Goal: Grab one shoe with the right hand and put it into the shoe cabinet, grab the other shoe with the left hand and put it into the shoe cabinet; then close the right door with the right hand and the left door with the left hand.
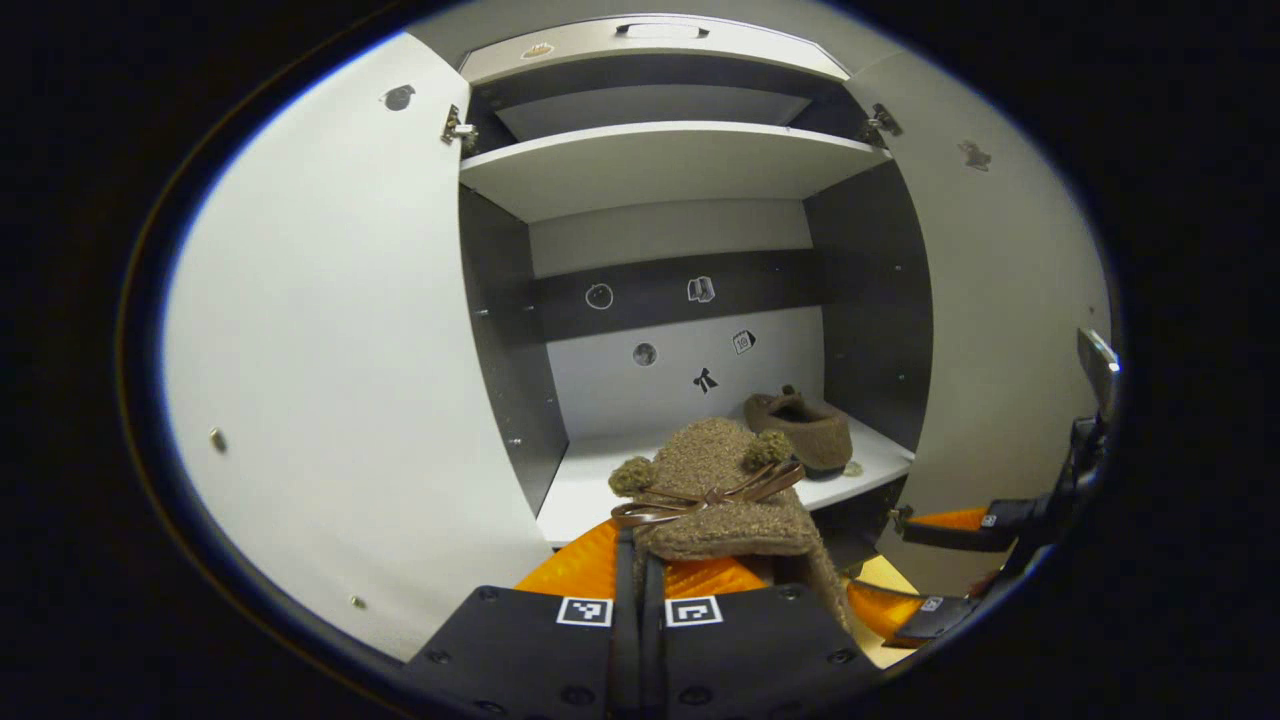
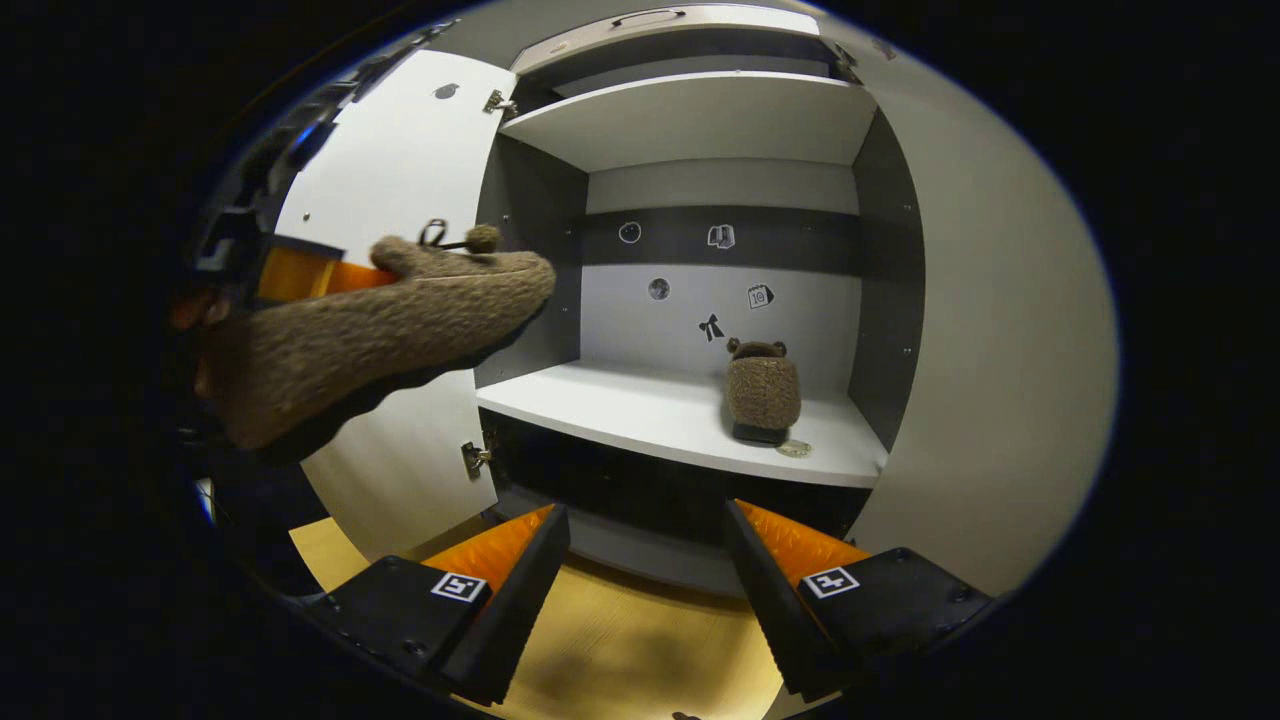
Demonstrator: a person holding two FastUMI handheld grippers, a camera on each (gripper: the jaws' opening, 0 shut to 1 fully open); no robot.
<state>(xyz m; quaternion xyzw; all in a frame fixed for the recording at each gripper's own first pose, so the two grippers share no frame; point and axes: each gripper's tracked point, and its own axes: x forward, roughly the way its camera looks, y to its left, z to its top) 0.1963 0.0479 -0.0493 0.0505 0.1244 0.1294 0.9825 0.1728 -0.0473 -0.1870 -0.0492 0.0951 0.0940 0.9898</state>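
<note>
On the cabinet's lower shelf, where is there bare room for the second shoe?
The lower shelf is bare from the left wall across its middle. The first shoe crowds the right end, near the right wall, with a small round thing at its front. The left gripper holds the second shoe in front of the bare part.

At lower centre of the left gripper view, the held slipper (image 1: 715, 495) hides the left tool (image 1: 640, 590) fingertips; a small flat thing (image 2: 795, 449) beside the shelved slipper (image 2: 762, 392) is too small to tell.
</note>
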